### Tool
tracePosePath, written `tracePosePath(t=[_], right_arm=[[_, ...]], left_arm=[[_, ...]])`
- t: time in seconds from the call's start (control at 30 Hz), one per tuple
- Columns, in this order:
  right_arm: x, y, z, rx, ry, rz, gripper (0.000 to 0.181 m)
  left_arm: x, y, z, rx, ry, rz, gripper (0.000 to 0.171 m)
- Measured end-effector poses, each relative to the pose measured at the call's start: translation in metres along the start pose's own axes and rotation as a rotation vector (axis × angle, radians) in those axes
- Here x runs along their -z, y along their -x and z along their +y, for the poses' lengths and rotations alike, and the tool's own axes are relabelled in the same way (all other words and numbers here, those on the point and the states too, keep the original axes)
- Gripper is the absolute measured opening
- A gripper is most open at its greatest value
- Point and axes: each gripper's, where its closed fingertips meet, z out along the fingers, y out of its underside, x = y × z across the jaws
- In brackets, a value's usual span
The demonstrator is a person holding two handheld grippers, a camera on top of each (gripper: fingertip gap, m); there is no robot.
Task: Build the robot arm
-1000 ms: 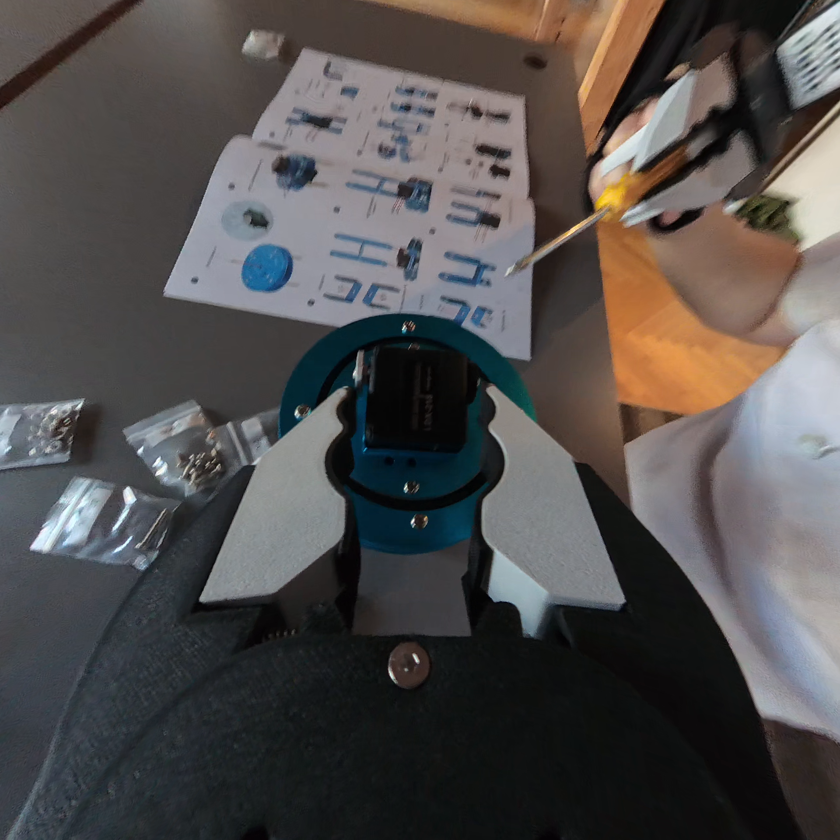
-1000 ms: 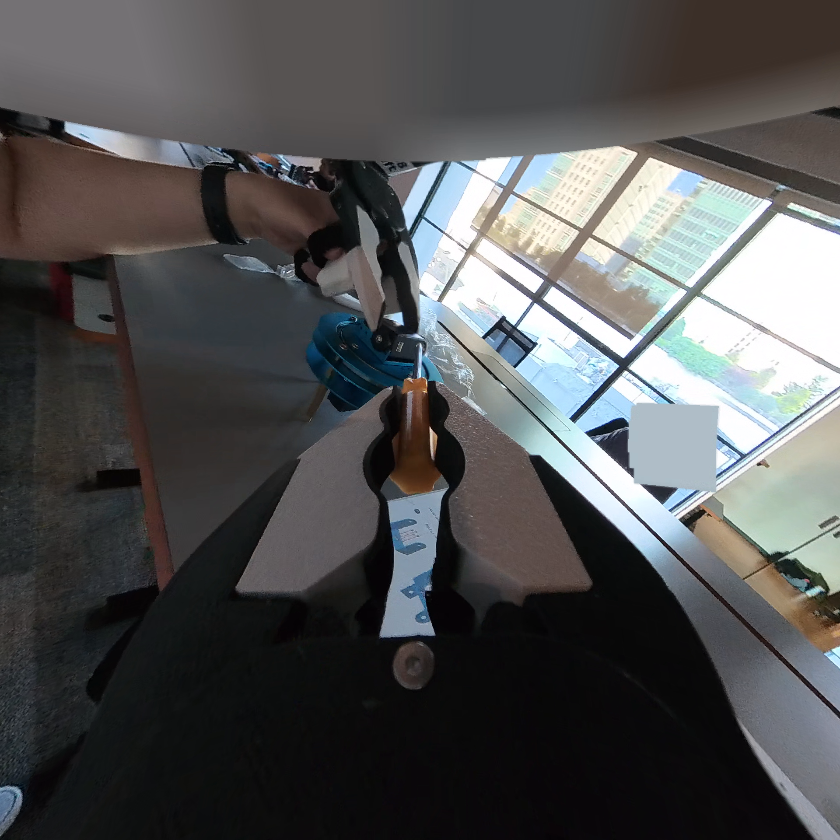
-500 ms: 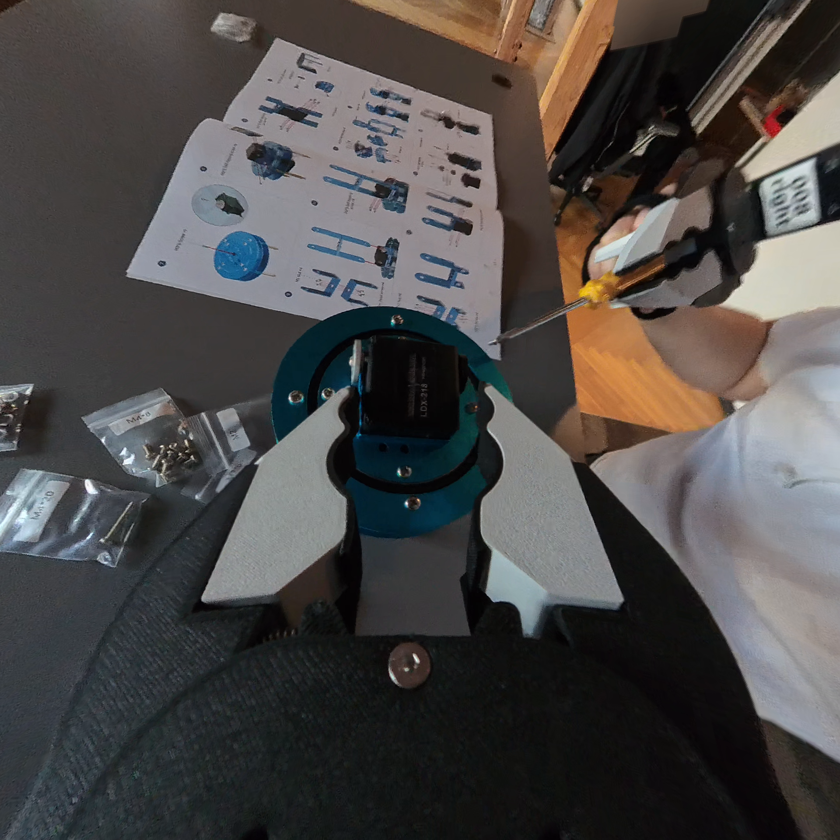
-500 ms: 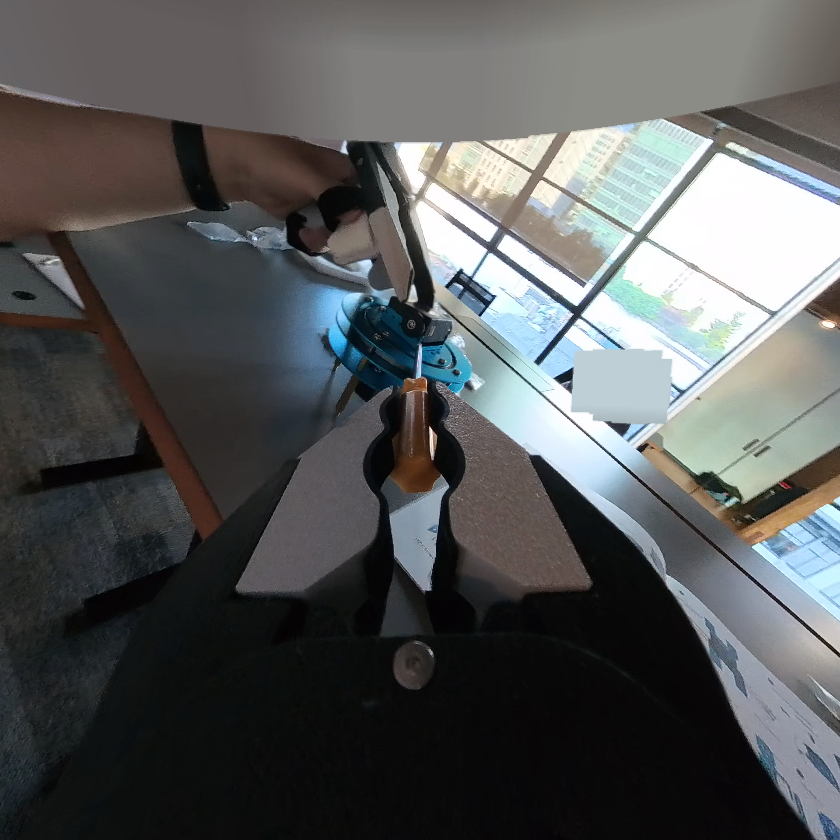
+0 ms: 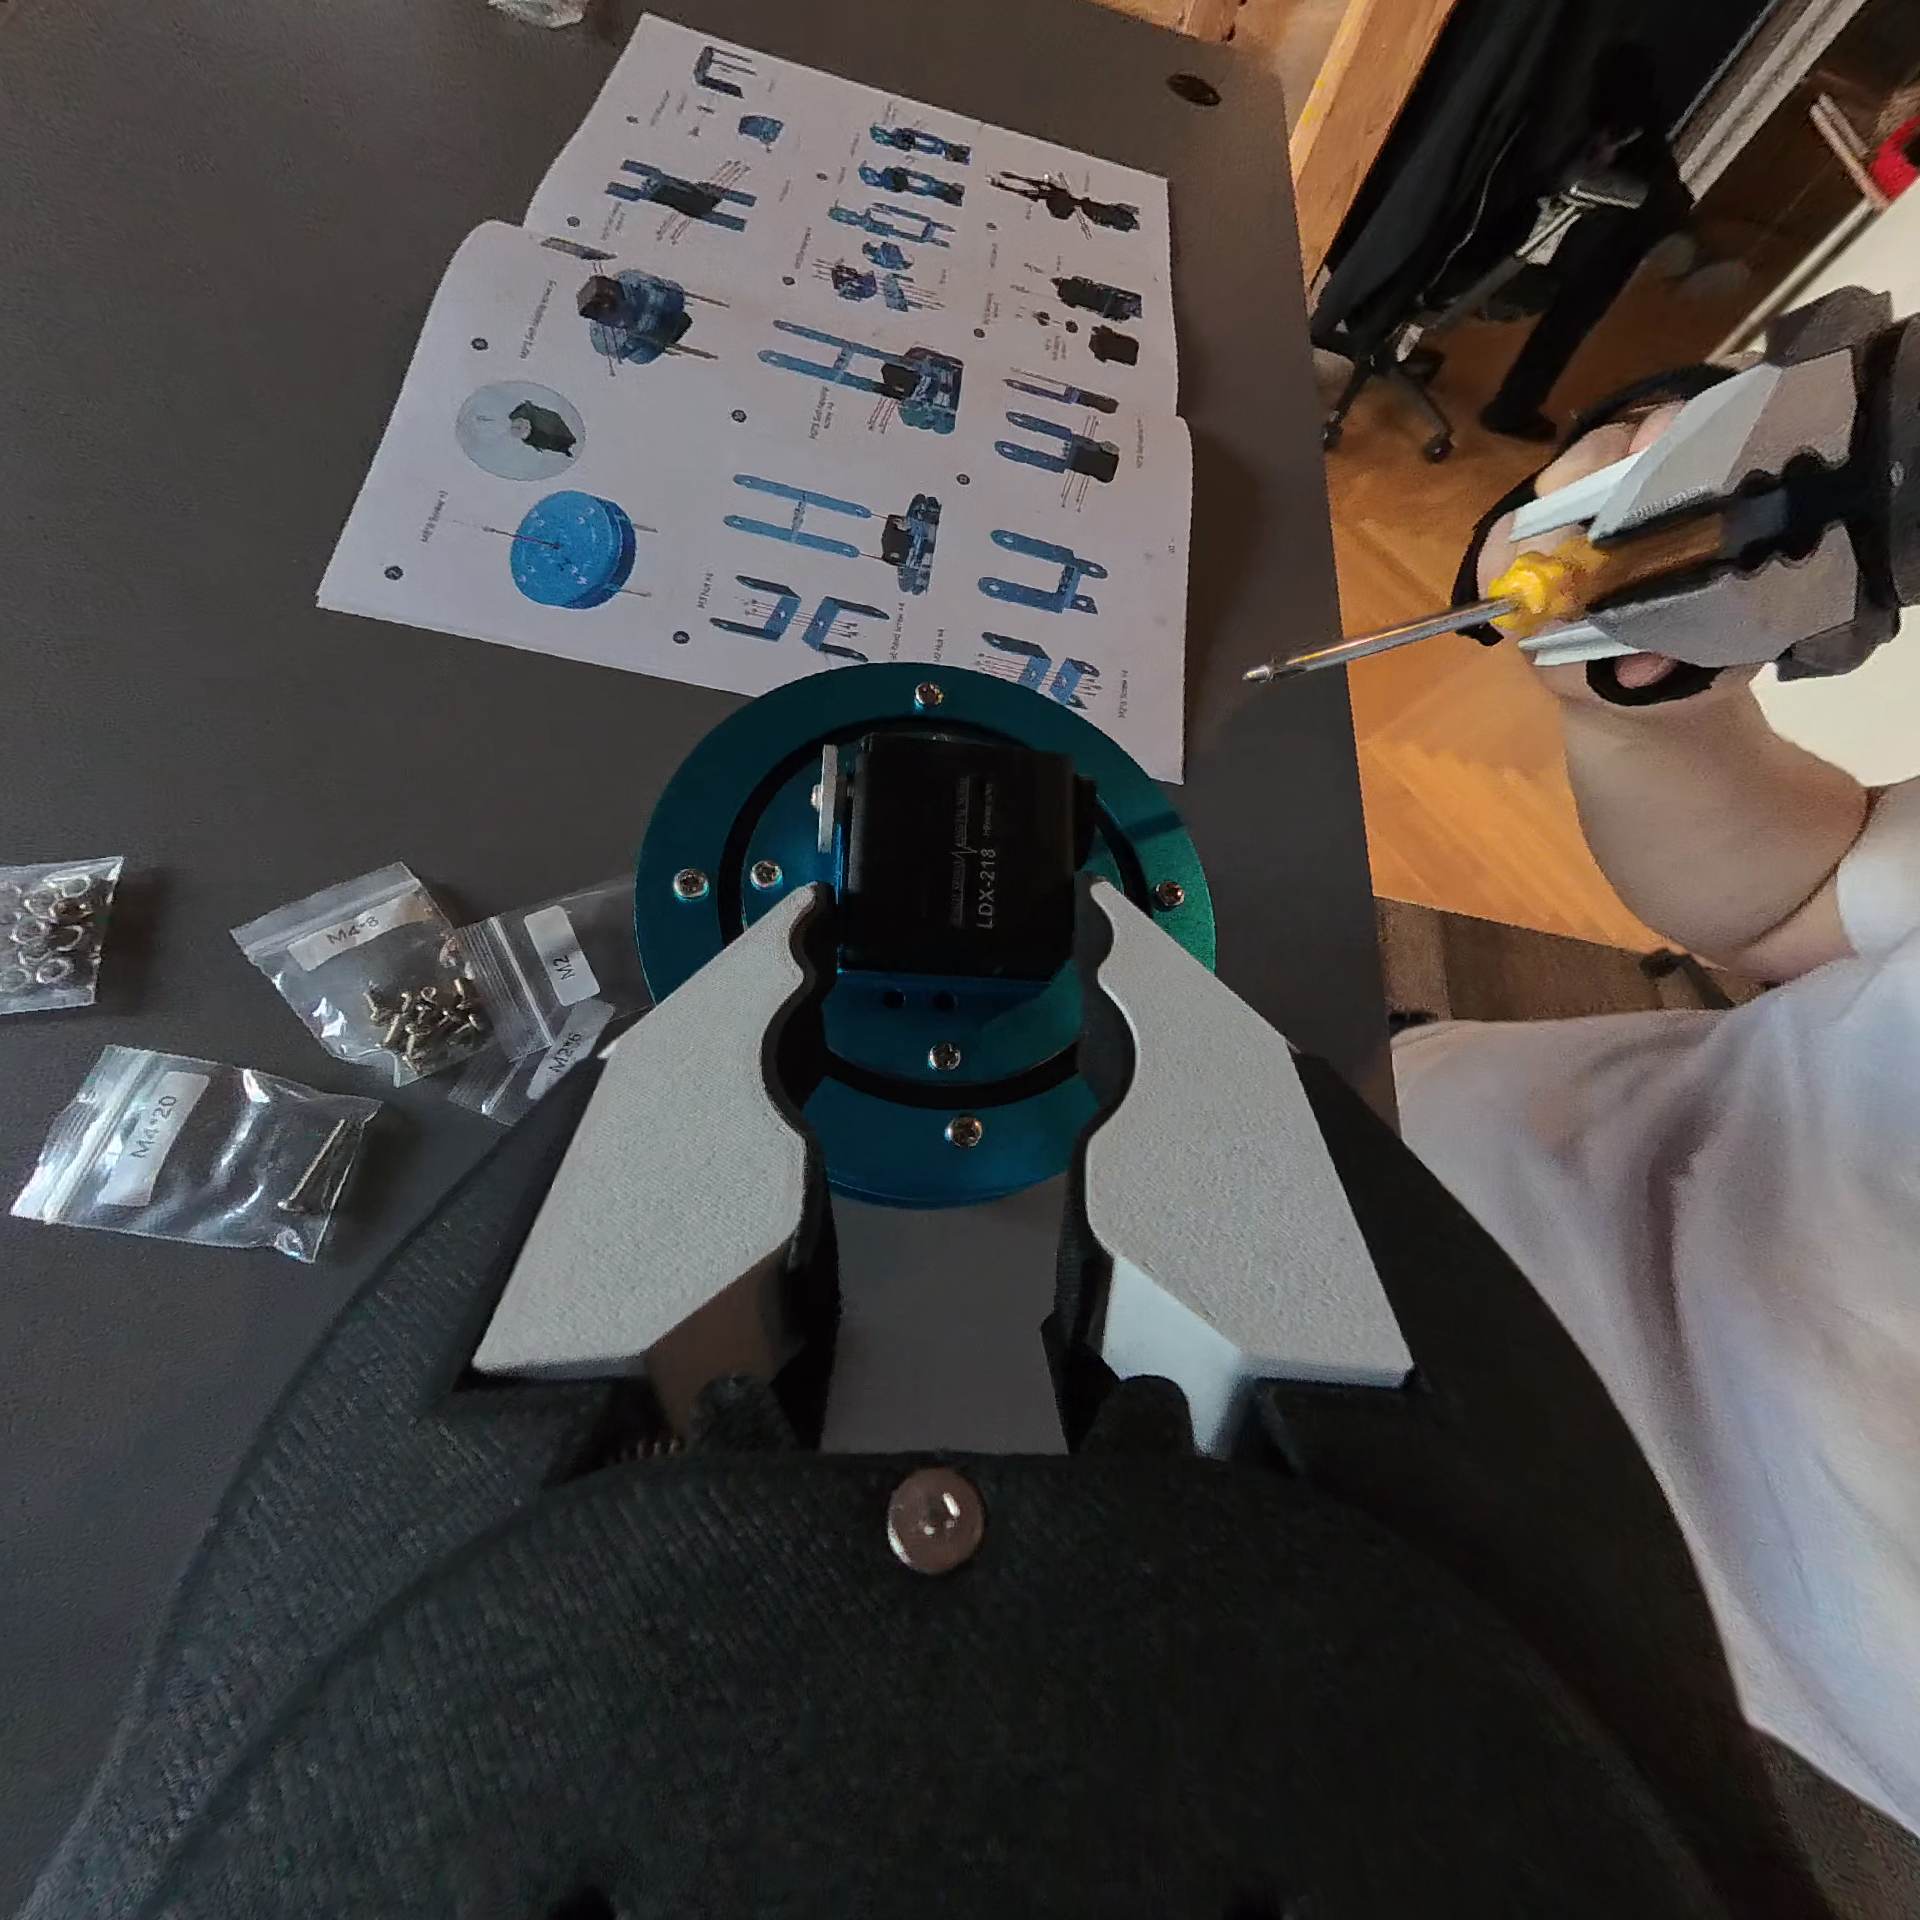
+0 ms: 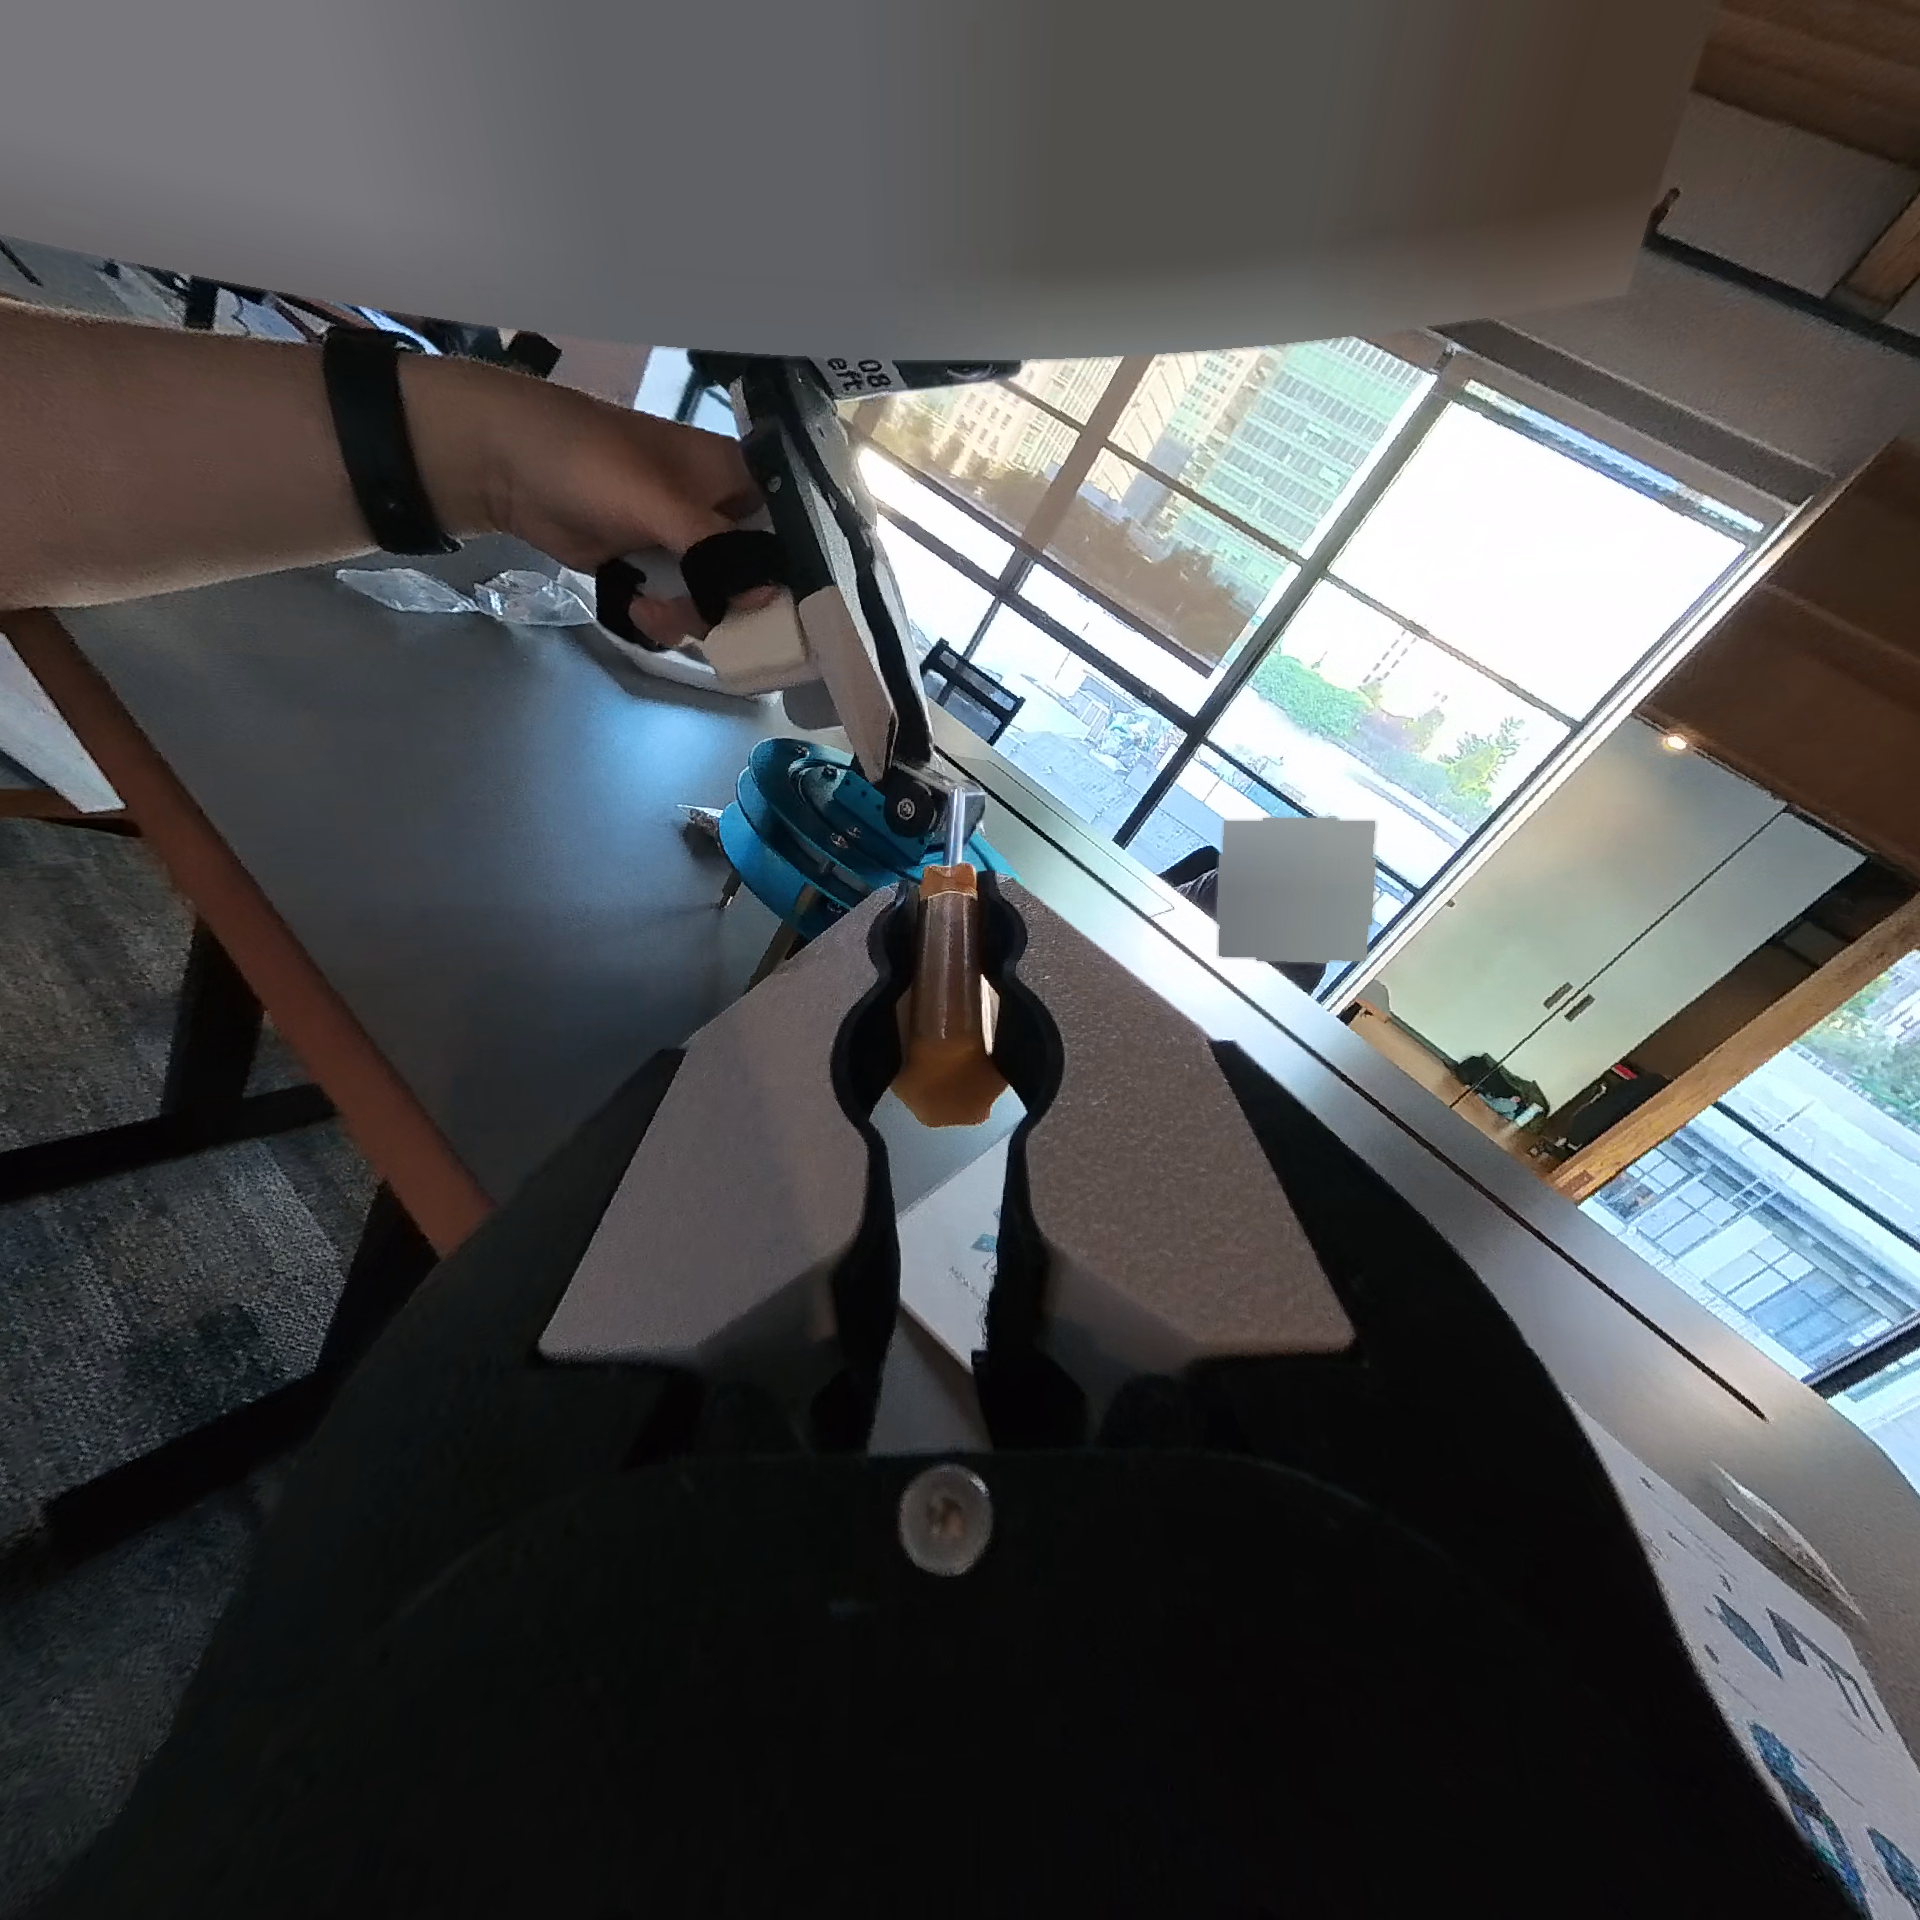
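Gripping the black servo (image 5: 961, 862) on the blue round base (image 5: 914, 1143), your left hand-held gripper (image 5: 951, 899) steadies it on the desk (image 5: 208, 312); your right hand-held gripper (image 6: 940, 894) clamps the screwdriver (image 6: 943, 997), tip well clear.

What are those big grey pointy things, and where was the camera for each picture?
They are tongs that a person squeezes by hand, one in each hand, each with its own camera looking along it. In the left camera's picture, the left tongs grip a black box mounted on a blue round disc on the grey table. Nearby lie paper sheets with drawings and small bags of screws. In the right camera's picture, the right tongs hold a yellow-handled screwdriver.
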Motion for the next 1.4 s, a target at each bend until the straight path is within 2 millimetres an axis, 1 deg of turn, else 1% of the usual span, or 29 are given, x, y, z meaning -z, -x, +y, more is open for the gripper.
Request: tracePosePath(t=[0.1, 0.23, 0.37, 0.5, 0.63, 0.97, 1.4], right_arm=[[0.006, -0.001, 0.004, -0.001, 0.014, -0.001, 0.010], [0.010, -0.002, 0.005, -0.005, 0.005, 0.006, 0.010], [0.005, 0.004, 0.007, 0.000, 0.014, -0.007, 0.010], [-0.001, 0.011, 0.007, 0.013, 0.018, -0.023, 0.010], [-0.003, 0.013, 0.009, 0.010, 0.017, -0.024, 0.010], [0.001, 0.008, 0.010, -0.004, 0.008, -0.011, 0.010], [-0.003, 0.003, 0.009, 0.011, 0.008, -0.022, 0.010]], left_arm=[[0.000, 0.002, 0.001, -0.016, 0.015, -0.025, 0.044], [0.001, 0.004, 0.002, -0.020, 0.028, -0.045, 0.043], [0.002, 0.003, 0.001, 0.028, 0.023, -0.020, 0.043], [0.002, 0.003, 0.001, 0.039, 0.026, -0.021, 0.043], [0.002, 0.003, 0.002, 0.023, 0.039, -0.036, 0.043], [0.002, 0.003, 0.002, -0.046, 0.081, -0.127, 0.042], [0.002, 0.003, -0.001, -0.022, 0.040, -0.088, 0.042]])
